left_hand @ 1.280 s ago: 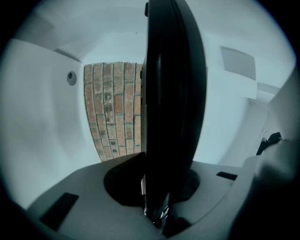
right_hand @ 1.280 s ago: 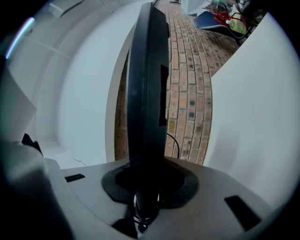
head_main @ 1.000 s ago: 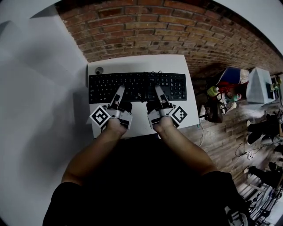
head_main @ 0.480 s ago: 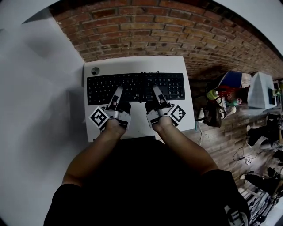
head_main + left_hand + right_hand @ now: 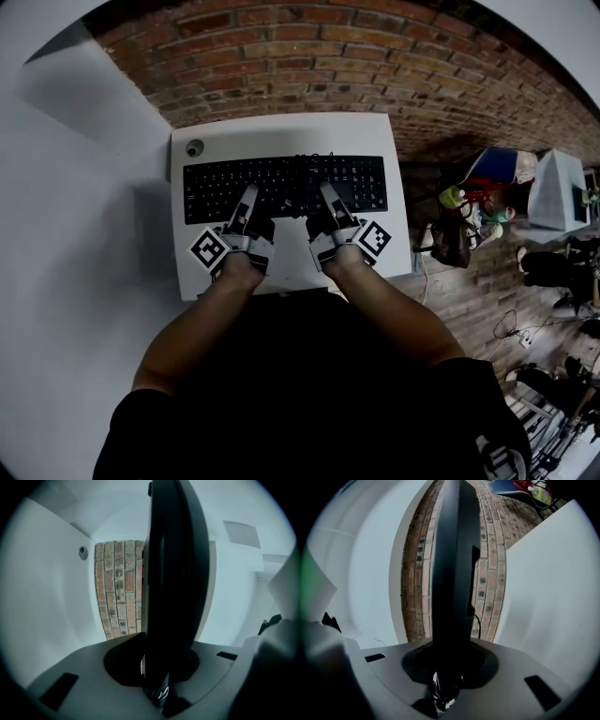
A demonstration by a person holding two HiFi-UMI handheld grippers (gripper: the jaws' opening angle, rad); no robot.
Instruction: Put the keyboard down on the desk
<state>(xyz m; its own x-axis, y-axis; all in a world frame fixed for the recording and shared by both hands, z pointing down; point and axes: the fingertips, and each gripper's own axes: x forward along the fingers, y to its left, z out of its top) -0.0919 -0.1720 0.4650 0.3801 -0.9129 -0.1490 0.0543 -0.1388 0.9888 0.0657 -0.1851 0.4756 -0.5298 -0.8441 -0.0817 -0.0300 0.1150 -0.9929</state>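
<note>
Black keyboard (image 5: 284, 185): keys up, lengthwise over the far half of the white desk (image 5: 281, 136); whether it touches the top cannot be told. Left gripper (image 5: 247, 195): jaws clamped on the keyboard's near edge, left of centre. Right gripper (image 5: 327, 193): jaws likewise clamped on that edge, just right of centre.

A white rectangular desk (image 5: 281, 136) with rounded corners stands with its far edge towards red brick. A small round grey disc (image 5: 194, 148) sits in the desk's far-left corner. A black plastic keyboard (image 5: 281, 183) spans the desk's far half, parallel to that far edge. Whether it rests on the desk or hangs just above it cannot be told.
</note>
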